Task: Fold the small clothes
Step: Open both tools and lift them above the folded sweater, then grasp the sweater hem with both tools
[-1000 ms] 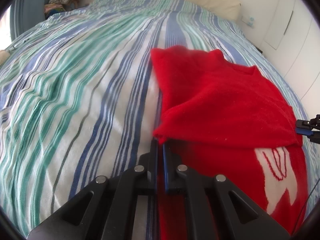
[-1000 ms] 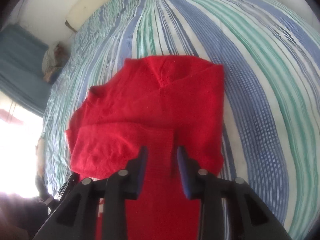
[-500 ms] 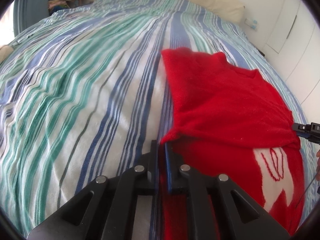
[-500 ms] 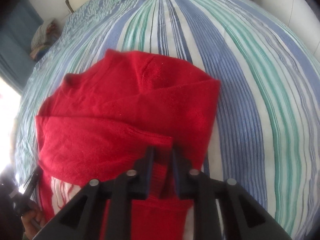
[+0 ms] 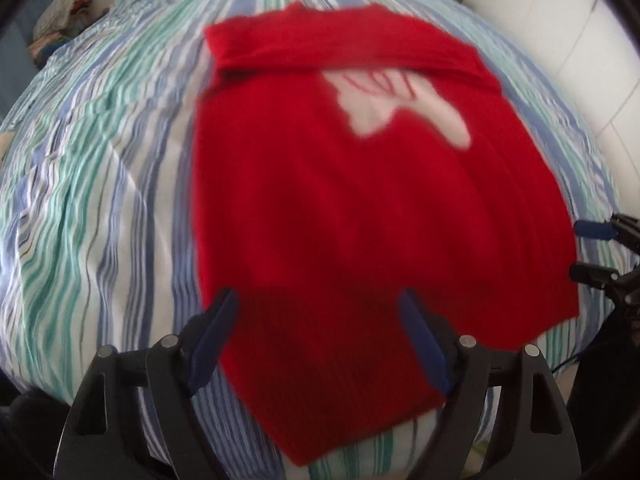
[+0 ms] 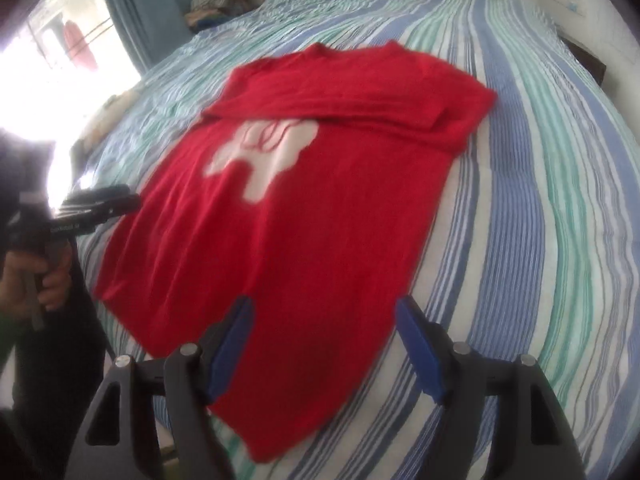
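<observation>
Now both sets of jaws have just been opening and stand released, nothing pinched. Left gripper (image 5: 316, 312) hovers over the near hem of the red sweater (image 5: 360, 200), which lies flat on the striped bedspread (image 5: 100, 200); right gripper (image 6: 324, 320) likewise above the hem.

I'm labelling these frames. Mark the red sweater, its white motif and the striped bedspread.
red sweater (image 6: 280, 248): right wrist view, plain body below the motif.
white motif (image 6: 266, 152): right wrist view, middle of the white patch.
striped bedspread (image 6: 540, 208): right wrist view, bare stripes to the right of the sweater.
</observation>
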{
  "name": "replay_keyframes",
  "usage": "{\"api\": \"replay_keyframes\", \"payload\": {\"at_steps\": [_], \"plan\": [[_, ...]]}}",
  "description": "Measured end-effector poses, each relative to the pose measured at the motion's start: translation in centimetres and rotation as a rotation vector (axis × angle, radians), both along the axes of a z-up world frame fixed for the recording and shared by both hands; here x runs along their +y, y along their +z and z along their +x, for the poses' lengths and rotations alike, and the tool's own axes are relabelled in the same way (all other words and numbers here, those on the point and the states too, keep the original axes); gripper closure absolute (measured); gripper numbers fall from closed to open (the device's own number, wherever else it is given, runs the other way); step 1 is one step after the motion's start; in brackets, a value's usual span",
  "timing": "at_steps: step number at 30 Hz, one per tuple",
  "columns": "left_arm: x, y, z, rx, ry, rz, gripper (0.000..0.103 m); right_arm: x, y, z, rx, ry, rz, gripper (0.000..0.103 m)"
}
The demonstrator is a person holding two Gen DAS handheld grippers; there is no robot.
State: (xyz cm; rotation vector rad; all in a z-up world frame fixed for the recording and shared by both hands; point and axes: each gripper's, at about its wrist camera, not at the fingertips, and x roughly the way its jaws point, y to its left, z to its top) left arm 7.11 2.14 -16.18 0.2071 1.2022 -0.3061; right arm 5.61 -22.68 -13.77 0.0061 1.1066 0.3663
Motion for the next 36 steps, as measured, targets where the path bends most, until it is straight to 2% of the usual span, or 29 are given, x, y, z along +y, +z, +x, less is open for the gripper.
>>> {"api": "replay_keyframes", "payload": {"at_steps": [1,3,4,6,8,9,10,12,15,19,24,27,29,31,36], "plan": [[-0.7,-0.7,-1.5,0.008,-0.036,0.07,0.019,0.4,-1.1,-1.8,0.033,0.012,-0.025,0.031],[-1.2,0.0,-3.7,-0.044,-0.085,0.151,0.019,0.6,-3.6,-4.9,0.129,-0.002,-0.098,0.031],[-1.2,0.8,-4.1,-0.042,-0.092,0.154,0.019,0.4,-4.3,-6.2,0.157,-0.018,-0.12,0.031],[-0.4,3.9,-3.6,-0.081,-0.068,0.076,0.019,0.0,-3.9,-8.2,0.148,-0.035,-0.13,0.031],[0.8,8.0,-1.3,-0.188,-0.004,0.004,0.017,-0.4,-2.1,-8.7,0.09,-0.06,-0.135,0.031],[1.4,9.9,0.1,-0.253,0.038,-0.017,0.009,-0.6,-0.7,-8.3,0.038,-0.085,-0.132,0.031],[2.0,11.4,1.4,-0.304,0.077,-0.029,0.006,-0.8,0.9,-7.5,-0.017,-0.111,-0.118,0.031],[2.5,13.1,3.3,-0.334,0.129,-0.025,0.006,-1.1,3.5,-5.2,-0.107,-0.158,-0.083,0.031],[2.8,14.0,3.5,-0.363,0.165,-0.02,0.005,-0.7,5.6,-3.0,-0.155,-0.189,-0.065,0.031],[2.9,12.6,2.2,-0.336,0.213,-0.014,0.005,0.1,5.7,-3.0,-0.186,-0.186,-0.073,0.029],[3.0,10.1,0.4,-0.271,0.219,0.014,0.005,-0.2,3.5,-3.8,-0.109,-0.228,-0.049,0.029],[3.8,7.4,-0.8,-0.201,0.227,0.015,0.005,-0.9,2.9,-4.9,-0.104,-0.247,-0.063,0.029],[4.6,4.8,-1.3,-0.121,0.254,0.021,0.005,-1.7,2.6,-5.5,-0.103,-0.268,-0.056,0.029],[5.4,2.9,-1.7,-0.056,0.284,0.01,0.005,-2.5,2.1,-5.9,-0.079,-0.295,-0.018,0.029],[4.8,0.7,-2.4,0.008,0.267,-0.015,0.006,-2.4,-0.6,-6.5,0.026,-0.285,0.16,0.029]]}}
